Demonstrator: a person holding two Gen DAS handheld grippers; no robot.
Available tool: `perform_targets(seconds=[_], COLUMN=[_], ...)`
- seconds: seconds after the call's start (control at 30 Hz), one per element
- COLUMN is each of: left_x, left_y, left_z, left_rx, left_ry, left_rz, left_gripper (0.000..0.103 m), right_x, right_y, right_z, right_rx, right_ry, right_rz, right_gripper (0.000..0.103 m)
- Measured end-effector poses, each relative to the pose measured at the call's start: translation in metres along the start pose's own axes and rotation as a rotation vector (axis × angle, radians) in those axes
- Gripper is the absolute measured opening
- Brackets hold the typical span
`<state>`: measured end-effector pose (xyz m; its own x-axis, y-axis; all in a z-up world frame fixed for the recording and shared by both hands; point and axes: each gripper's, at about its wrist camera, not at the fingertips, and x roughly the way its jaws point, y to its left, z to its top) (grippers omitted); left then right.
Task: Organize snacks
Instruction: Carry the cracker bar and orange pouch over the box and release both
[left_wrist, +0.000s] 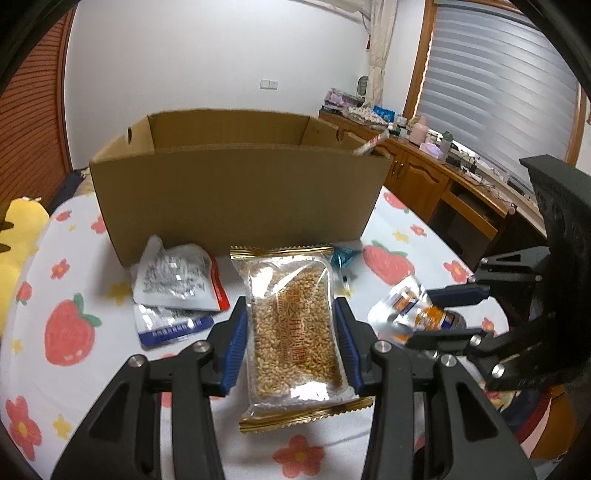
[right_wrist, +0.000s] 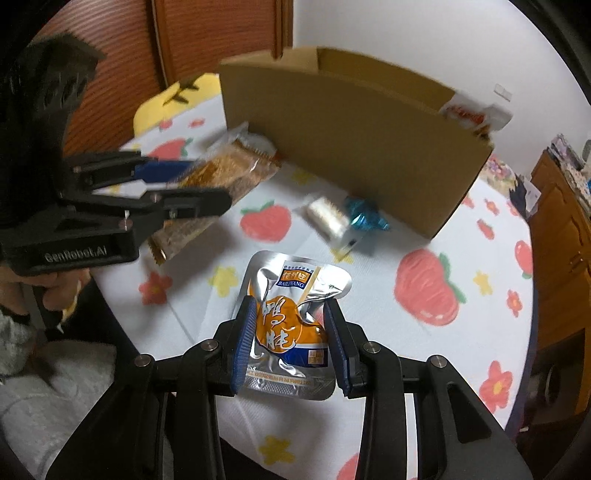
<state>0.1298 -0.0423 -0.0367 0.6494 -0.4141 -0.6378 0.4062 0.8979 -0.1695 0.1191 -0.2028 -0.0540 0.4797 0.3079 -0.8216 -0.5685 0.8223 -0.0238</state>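
Observation:
My left gripper (left_wrist: 291, 325) is shut on a clear grain-bar pack (left_wrist: 295, 295) with gold crimped ends, held just above the strawberry-print tablecloth (left_wrist: 70, 328). My right gripper (right_wrist: 291, 332) is shut on a silver pouch with an orange label (right_wrist: 288, 280), lifted a little off the cloth. An open cardboard box (left_wrist: 236, 199) stands behind both, and a red-and-white snack (right_wrist: 469, 110) pokes up at its right corner. In the right wrist view the left gripper (right_wrist: 207, 181) comes in from the left with the grain-bar pack (right_wrist: 236, 166). The right gripper (left_wrist: 439, 317) with the silver pouch (left_wrist: 399, 306) shows at the right of the left wrist view.
Two white pouches (left_wrist: 177, 280) lie overlapped at the box's left front. A small clear pack (right_wrist: 328, 218) and a blue foil candy (right_wrist: 364, 216) lie by the box's front wall. A yellow plush (left_wrist: 18, 236) sits at the table's left edge. A wooden cabinet (left_wrist: 443, 184) stands beyond the right edge.

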Motion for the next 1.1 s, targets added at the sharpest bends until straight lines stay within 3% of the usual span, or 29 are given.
perform_targets(seconds=[0.37, 0.6, 0.8, 1.1], left_x=[-0.041, -0.028, -0.003, 0.038], left_y=[0.016, 0.049, 0.071, 0.084], left_z=[0.072, 0.103, 0.122, 0.147], left_rx=[0.095, 0.12, 0.106, 0.131], left_ry=[-0.114, -0.143, -0.143, -0.116], left_rz=[0.033, 0.061, 0.051, -0.005], left_gripper=[0.043, 0.043, 0.043, 0.044], right_x=[-0.053, -0.053, -0.034, -0.002], right_y=[-0.022, -0.036, -0.051, -0.07], right_z=[0.064, 0.115, 0.152, 0.172], right_rx=[0.019, 0.019, 0.021, 0.057], right_ry=[-0.195, -0.305, -0.311, -0.285], right_rz=[-0.034, -0.039, -0.057, -0.142], right_gripper=[0.037, 0.037, 0.037, 0.037])
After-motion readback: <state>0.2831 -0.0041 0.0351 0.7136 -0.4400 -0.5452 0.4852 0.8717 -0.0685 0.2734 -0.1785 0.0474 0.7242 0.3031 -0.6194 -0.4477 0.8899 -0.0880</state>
